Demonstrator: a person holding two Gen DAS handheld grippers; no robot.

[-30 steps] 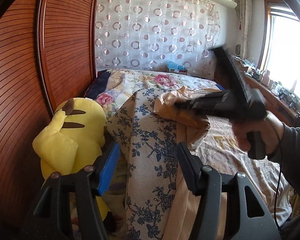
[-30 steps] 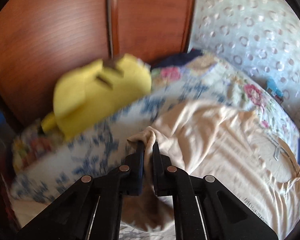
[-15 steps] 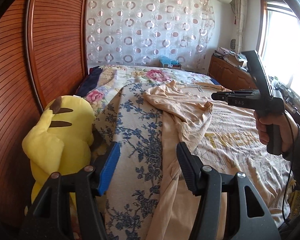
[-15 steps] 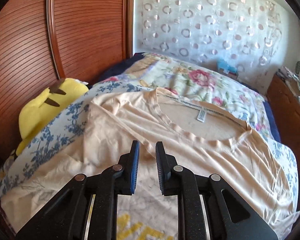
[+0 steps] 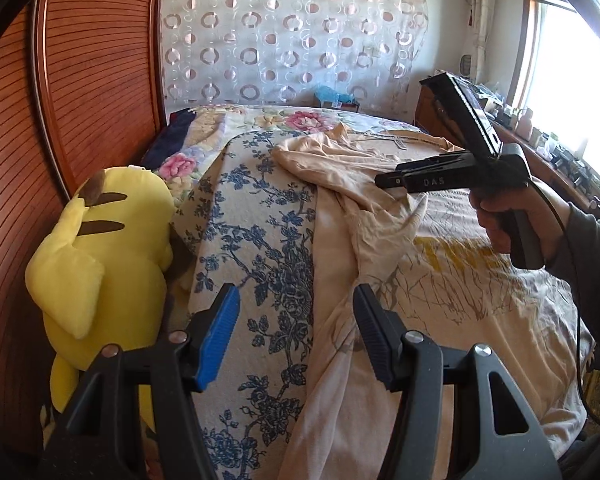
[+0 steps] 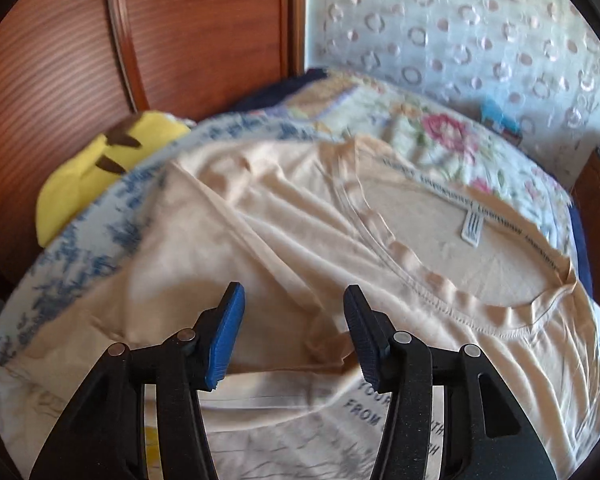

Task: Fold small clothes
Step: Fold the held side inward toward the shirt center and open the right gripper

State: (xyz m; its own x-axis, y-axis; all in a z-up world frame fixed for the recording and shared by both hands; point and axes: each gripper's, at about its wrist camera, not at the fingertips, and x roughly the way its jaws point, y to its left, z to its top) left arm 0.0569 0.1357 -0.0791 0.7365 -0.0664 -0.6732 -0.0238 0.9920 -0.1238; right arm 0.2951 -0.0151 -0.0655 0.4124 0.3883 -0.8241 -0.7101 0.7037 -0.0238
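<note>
Right wrist view: my right tongs (image 6: 291,330) have just been opening, jaws apart with nothing between them, above the sleeve laid in over the T-shirt (image 6: 284,236), which lies on the bed (image 5: 260,264). My left tongs (image 5: 296,330) stand apart, empty, over the shirt's side edge, likely ready for the next fold.

Yellow plush toy (image 5: 100,256) (image 6: 100,168) beside floral bedspread (image 5: 260,264)

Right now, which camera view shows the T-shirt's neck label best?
The right wrist view: the white neck label sits unobstructed inside the peach T-shirt collar. In the left wrist view it is distant, small and seen at a shallow angle.
</note>
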